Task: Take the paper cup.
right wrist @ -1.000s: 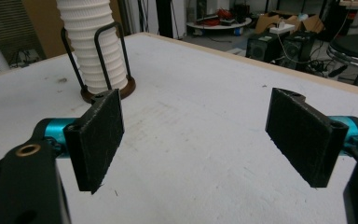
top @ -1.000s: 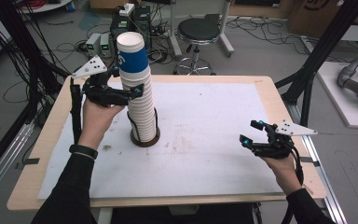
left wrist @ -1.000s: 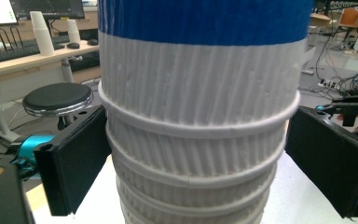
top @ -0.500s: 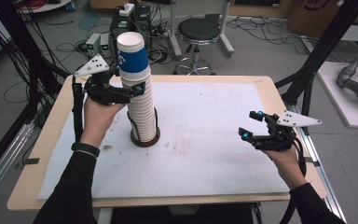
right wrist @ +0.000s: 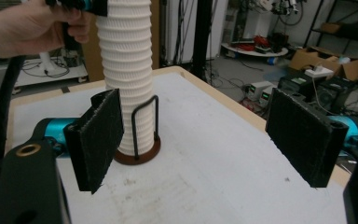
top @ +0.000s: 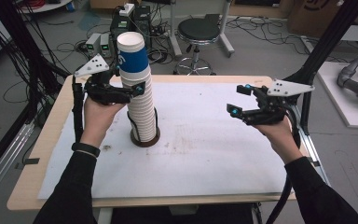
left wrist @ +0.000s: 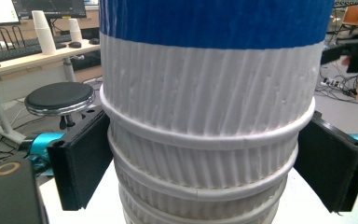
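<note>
A tall stack of ridged white paper cups point(top: 142, 109) stands in a wire holder with a brown round base point(top: 144, 139) on the white mat. Its top cup point(top: 133, 58) has a blue band. My left gripper point(top: 133, 86) reaches in from the left just under that blue cup. Its jaws have just been closing, and in the left gripper view the pads point(left wrist: 86, 163) press on both sides of the stack point(left wrist: 205, 116). My right gripper point(top: 239, 99) hangs open and empty above the mat's right side. Between its jaws, the right gripper view shows the stack point(right wrist: 126, 70) and base point(right wrist: 137, 156) farther off.
The white mat point(top: 214, 154) covers most of a wooden table. A black stool point(top: 205, 30), cables and equipment sit on the floor beyond the far edge. Black frame posts stand at both sides. A desk with more cups point(left wrist: 44, 32) shows in the left gripper view.
The right gripper has risen above the mat and drifted a little inward, still open. The left gripper has stayed at the stack and its jaws have drawn in onto it.
</note>
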